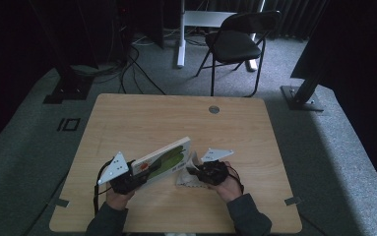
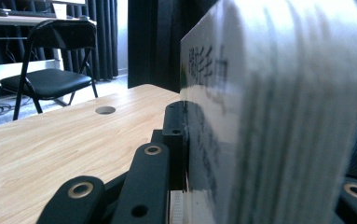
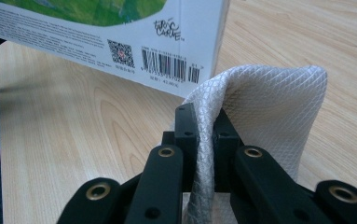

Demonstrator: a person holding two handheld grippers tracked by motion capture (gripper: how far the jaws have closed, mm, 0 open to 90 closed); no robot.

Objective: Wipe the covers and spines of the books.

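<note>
The left gripper (image 1: 136,178) clamps a picture book (image 1: 164,160) tilted above the bench (image 1: 141,115), its long axis running up-right. The right gripper (image 1: 192,172) pinches a white mesh cloth (image 3: 264,102) just beside the book's lower right corner, nearest for wiping.

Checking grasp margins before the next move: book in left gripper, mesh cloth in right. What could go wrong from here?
1. The left gripper clamps the picture book at one end, tilted off the table; it may pivot or slip.
2. The right gripper pinches a thin fold of the white mesh cloth; it may pull free.
3. The cloth sits close to the book's corner and could snag.
</note>
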